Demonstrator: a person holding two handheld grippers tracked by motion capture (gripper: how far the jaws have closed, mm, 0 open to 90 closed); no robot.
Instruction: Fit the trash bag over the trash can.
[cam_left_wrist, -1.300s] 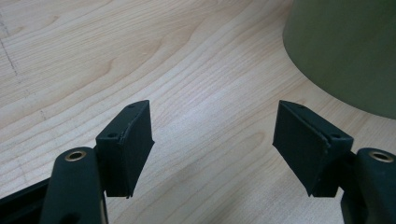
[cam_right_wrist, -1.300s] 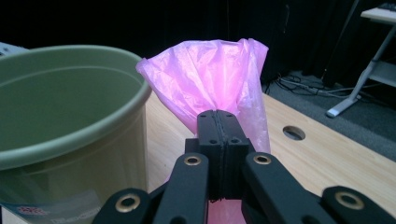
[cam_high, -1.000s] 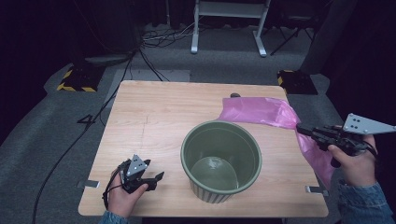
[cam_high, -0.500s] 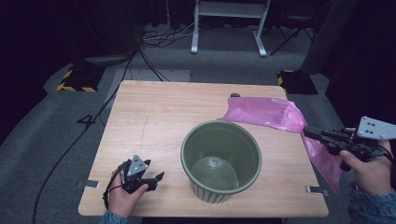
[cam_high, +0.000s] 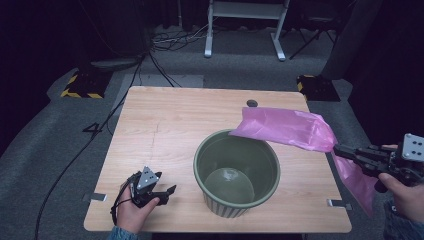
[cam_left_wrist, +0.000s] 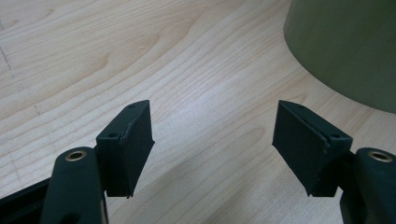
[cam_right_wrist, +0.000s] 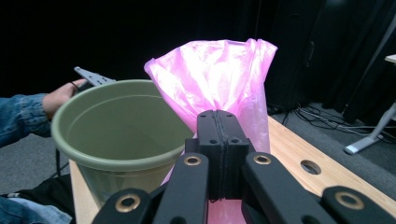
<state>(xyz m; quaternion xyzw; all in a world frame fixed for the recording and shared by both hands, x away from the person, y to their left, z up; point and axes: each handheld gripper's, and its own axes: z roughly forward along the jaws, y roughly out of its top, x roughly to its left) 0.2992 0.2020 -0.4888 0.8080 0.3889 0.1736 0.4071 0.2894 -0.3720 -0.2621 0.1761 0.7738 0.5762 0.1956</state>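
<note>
My right gripper (cam_high: 345, 150), jaws clamped on the thin pink plastic bag (cam_high: 287, 127), is probably trailing its long axis leftward over the round green plastic pot (cam_high: 236, 172); left gripper (cam_high: 162, 191) is resting wide open, empty.

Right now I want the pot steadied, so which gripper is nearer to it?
Left. The left gripper rests open on the table just left of the green pot; the right gripper hangs farther off past its right side, clamping the pink bag.

Grey carpet (cam_high: 45, 150), dark walls, white stand (cam_high: 245, 20) beyond wooden table (cam_high: 165, 125)
</note>
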